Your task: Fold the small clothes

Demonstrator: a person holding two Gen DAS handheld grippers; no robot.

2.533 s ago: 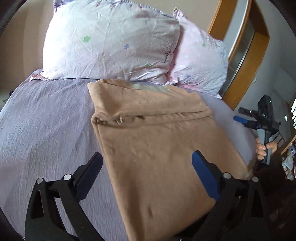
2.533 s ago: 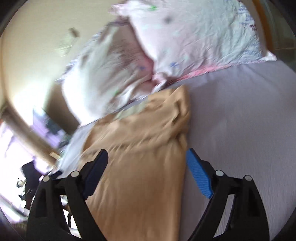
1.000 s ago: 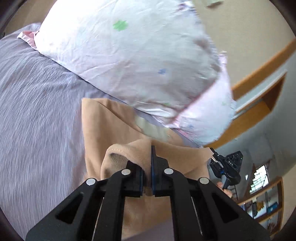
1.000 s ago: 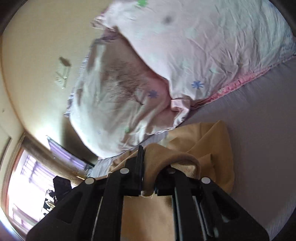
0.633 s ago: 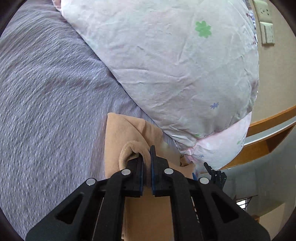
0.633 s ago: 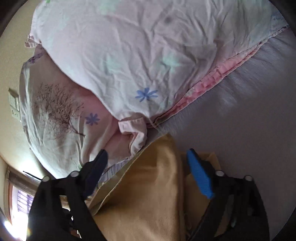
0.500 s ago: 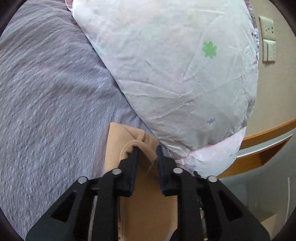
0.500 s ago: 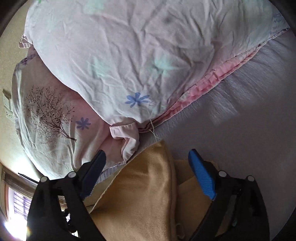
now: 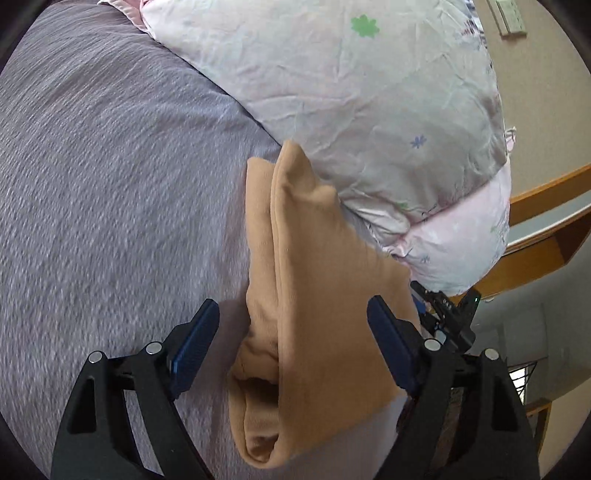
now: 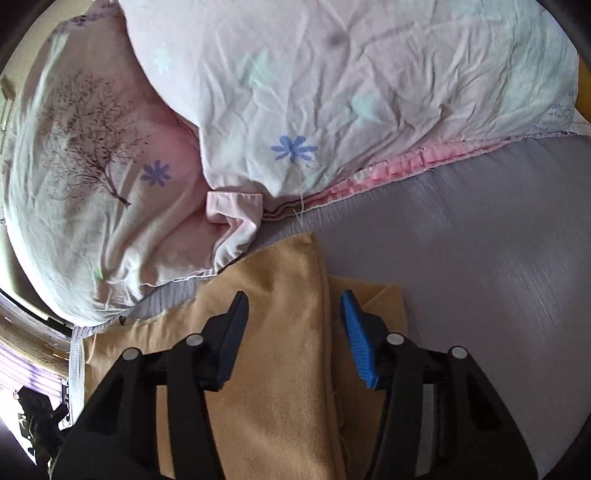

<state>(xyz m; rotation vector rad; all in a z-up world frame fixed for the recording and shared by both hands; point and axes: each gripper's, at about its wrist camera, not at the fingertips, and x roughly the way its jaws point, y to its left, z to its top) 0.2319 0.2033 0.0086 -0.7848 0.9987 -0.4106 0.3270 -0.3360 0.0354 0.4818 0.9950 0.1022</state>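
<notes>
Our left tongs (image 9: 291, 325) stand spread wide, their blue-padded fingers (image 9: 194, 338) either side of the tan garment (image 9: 314, 295) without touching it that we can see. Our right tongs (image 10: 293, 321) are parted as well, a little narrower, hovering over the same garment (image 10: 280, 332) and pinching nothing.

The tan garment lies folded on the bed, a thick doubled layer with a rolled open end near us in the left view. Its far corner runs up against the pillows. In the right view a second, lower layer (image 10: 380, 299) sticks out beside the top fold.

The bed sheet (image 9: 110, 192) is grey-lilac with a fine ribbed weave, and the garment rests directly on it. At the head of the bed sit two pillows: a white pillow (image 9: 351, 92) printed with small green and blue flowers, edged with a pink frill (image 10: 424, 162), and a pink pillow (image 10: 92, 155) bearing a bare-tree print, tucked partly under the first.

Beyond them we see a beige wall with a white switch plate (image 9: 508, 16), and a wooden frame (image 9: 546, 229) past the pillows. In the left view, our other tool shows as a black shape (image 9: 448, 314) just beyond the garment's far edge.
</notes>
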